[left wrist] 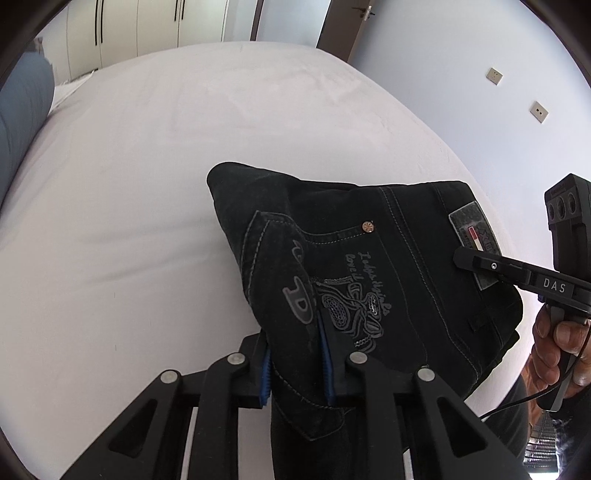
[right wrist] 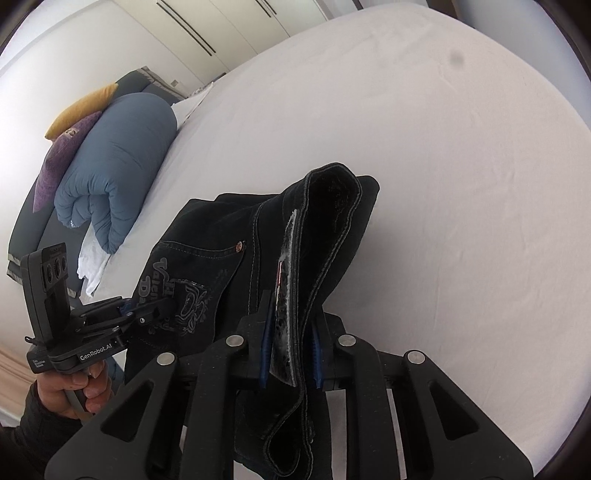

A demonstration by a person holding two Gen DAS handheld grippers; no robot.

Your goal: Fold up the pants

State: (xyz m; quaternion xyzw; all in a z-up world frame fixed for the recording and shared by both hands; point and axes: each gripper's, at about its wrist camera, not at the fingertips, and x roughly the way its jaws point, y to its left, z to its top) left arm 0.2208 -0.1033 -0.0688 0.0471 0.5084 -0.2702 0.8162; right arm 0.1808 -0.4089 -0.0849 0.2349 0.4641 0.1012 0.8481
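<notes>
Bed (left wrist: 147, 184): smooth pale sheet, broad and flat. Black denim pants (left wrist: 388, 266) hang above it, slung between both tools, waistband running left to right; likely clear of the sheet, though the underside is hidden. Left tool (left wrist: 295, 365) clamps the stitched, embroidered pocket corner. Right tool (right wrist: 290, 354) clamps the waistband by the leather patch (right wrist: 284, 295).

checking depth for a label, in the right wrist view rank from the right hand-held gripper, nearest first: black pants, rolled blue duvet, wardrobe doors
1. black pants, clamped in the right hand-held gripper
2. rolled blue duvet, left, at the bed's side
3. wardrobe doors, top, beyond the bed
</notes>
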